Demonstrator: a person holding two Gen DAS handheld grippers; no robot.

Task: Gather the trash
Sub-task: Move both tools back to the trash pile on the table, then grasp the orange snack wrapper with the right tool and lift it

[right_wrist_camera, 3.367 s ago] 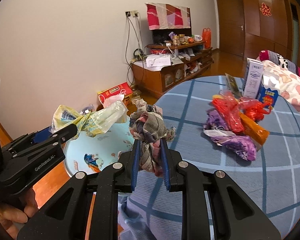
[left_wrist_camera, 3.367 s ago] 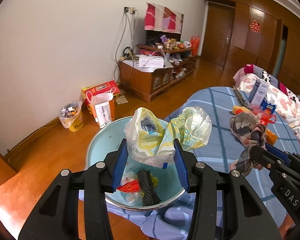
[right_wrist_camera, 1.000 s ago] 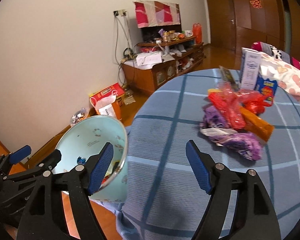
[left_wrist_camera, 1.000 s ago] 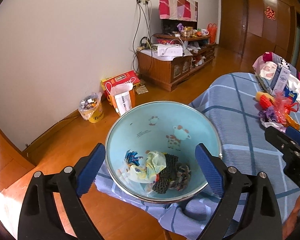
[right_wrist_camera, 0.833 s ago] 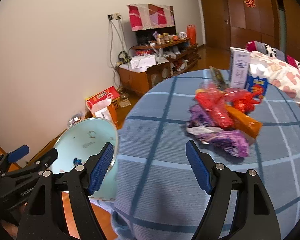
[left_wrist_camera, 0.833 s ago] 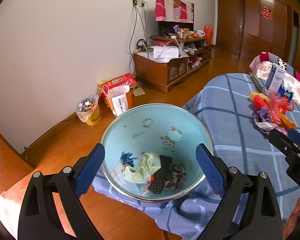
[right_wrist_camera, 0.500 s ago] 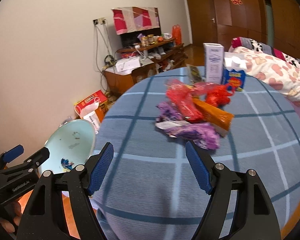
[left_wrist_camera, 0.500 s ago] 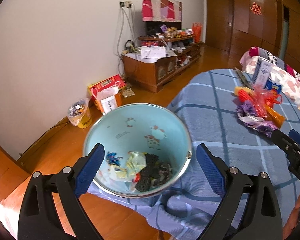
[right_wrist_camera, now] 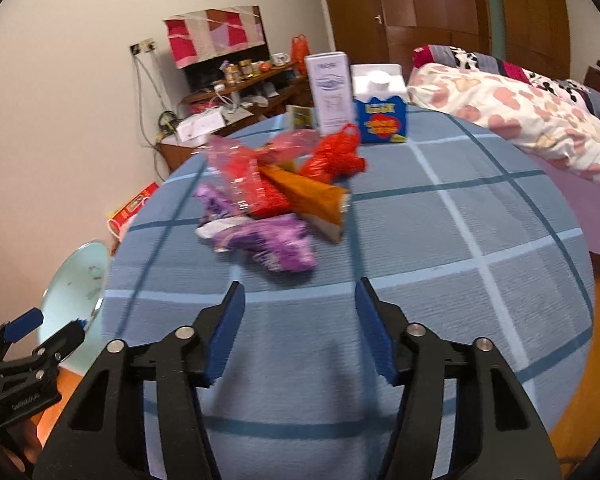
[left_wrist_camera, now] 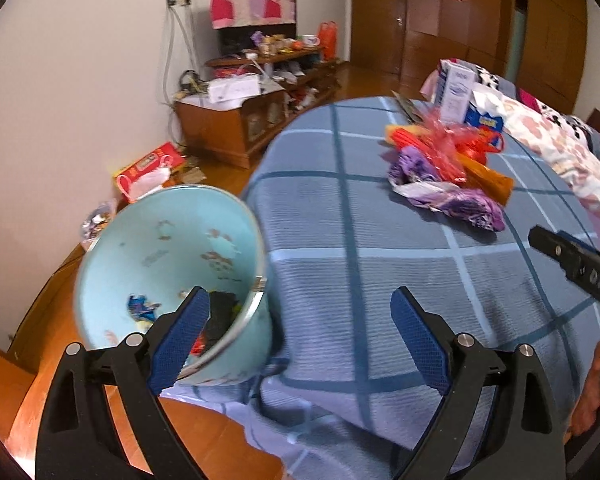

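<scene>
A light blue trash bucket [left_wrist_camera: 172, 240] stands beside the round table [left_wrist_camera: 359, 288], with wrappers and dark scraps inside; its rim shows in the right wrist view [right_wrist_camera: 76, 280]. A pile of trash lies on the blue checked cloth: a purple wrapper [right_wrist_camera: 272, 244], an orange packet [right_wrist_camera: 311, 196], red plastic bags [right_wrist_camera: 331, 160]. The pile also shows in the left wrist view [left_wrist_camera: 447, 176]. My left gripper [left_wrist_camera: 300, 336] is open and empty over the table's near edge next to the bucket. My right gripper [right_wrist_camera: 300, 328] is open and empty, short of the pile.
A white carton [right_wrist_camera: 331, 92] and a blue-and-white box [right_wrist_camera: 379, 116] stand behind the pile. A bed with a heart-patterned quilt [right_wrist_camera: 519, 120] lies to the right. A wooden cabinet [left_wrist_camera: 236, 120], a red box [left_wrist_camera: 148, 168] and bags sit on the floor by the wall.
Both grippers dropped their trash into the bucket and opened. They have since swung right, from the bucket toward the pile on the table.
</scene>
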